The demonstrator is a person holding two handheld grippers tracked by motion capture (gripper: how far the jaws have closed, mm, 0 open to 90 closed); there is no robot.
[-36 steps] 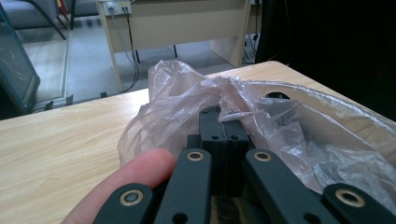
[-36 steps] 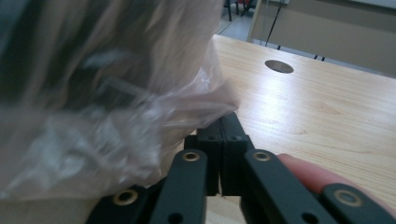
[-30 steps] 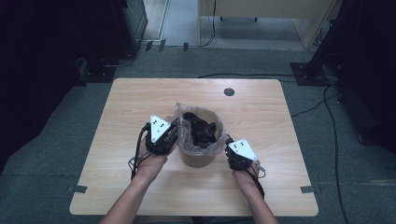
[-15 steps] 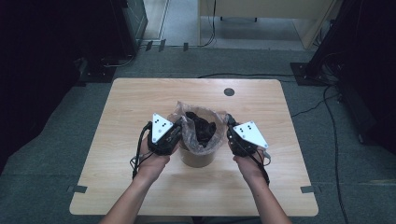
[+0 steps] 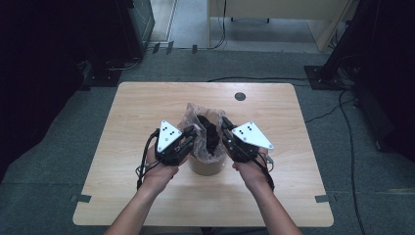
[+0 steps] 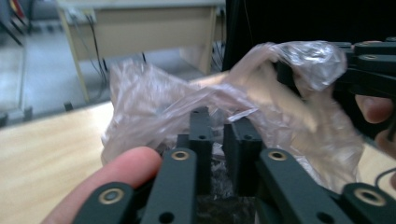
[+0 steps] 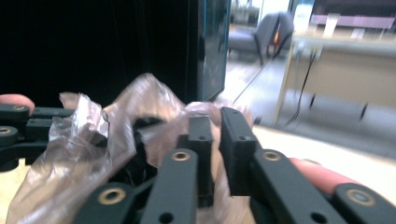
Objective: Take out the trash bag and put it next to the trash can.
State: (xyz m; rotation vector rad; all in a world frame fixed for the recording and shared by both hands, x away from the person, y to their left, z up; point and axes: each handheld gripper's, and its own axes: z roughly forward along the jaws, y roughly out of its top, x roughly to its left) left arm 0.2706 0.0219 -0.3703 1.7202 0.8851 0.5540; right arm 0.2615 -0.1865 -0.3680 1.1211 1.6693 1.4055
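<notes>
A clear plastic bag (image 5: 195, 119) lines a low brown tub (image 5: 207, 167) at the middle of the table; dark contents (image 5: 209, 132) fill it. My left gripper (image 5: 190, 139) is shut on the bag's left rim, the film (image 6: 154, 102) bunched between its jaws (image 6: 219, 122). My right gripper (image 5: 225, 131) is shut on the bag's right rim, the film (image 7: 154, 100) pinched at its tips (image 7: 217, 119). Each gripper view shows the other gripper holding the far side: the right gripper (image 6: 299, 70) and the left gripper (image 7: 95, 135). The bag's mouth is pulled up between them.
The wooden table (image 5: 132, 107) has a dark round grommet (image 5: 240, 96) at its far side. Beyond it stand a pale desk (image 5: 274, 19) and dark cabinets (image 5: 73, 34), with cables (image 5: 254, 78) on the grey floor.
My right gripper has moved from the tub's lower right side up and forward to the bag's right rim and closed on it. The left gripper holds its place.
</notes>
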